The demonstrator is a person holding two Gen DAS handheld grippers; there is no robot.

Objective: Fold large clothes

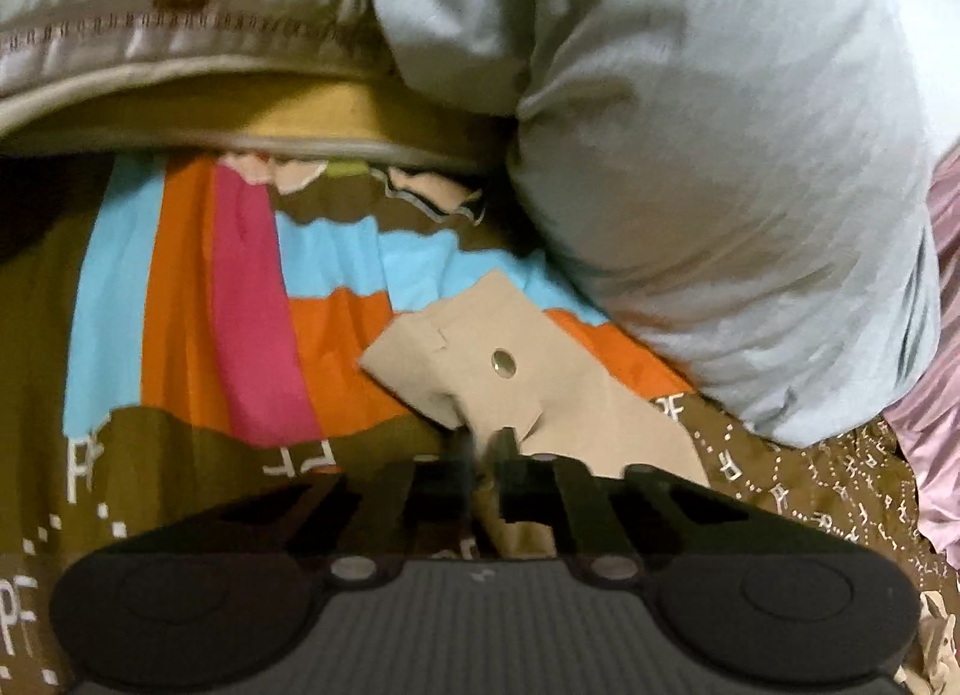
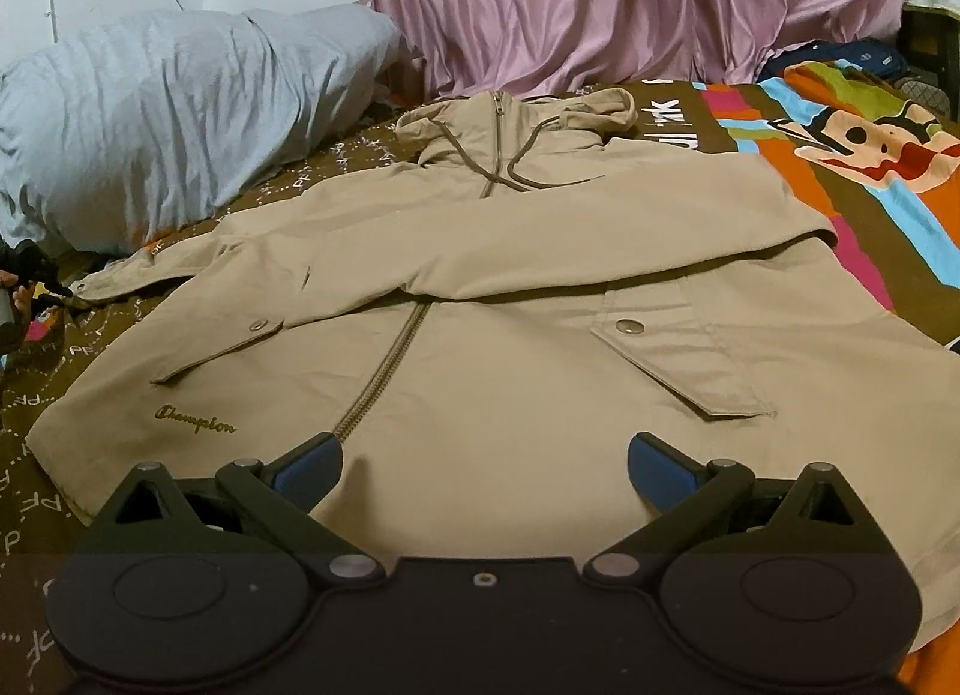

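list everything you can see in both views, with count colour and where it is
jacket: one, tan, laid flat front-up on the bed, hood toward the curtain
sleeve cuff: one, tan with a metal snap, out past the jacket's side on the bedspread
bedspread: one, brown with blue, orange and pink stripes, under everything
pillow: one, pale blue-grey, beside the jacket
embroidered cushion: one, grey-beige, next to the pillow
curtain: one, pink, behind the bed
left claw: black, shut on the sleeve cuff
right claw: black with blue pads, open over the jacket hem
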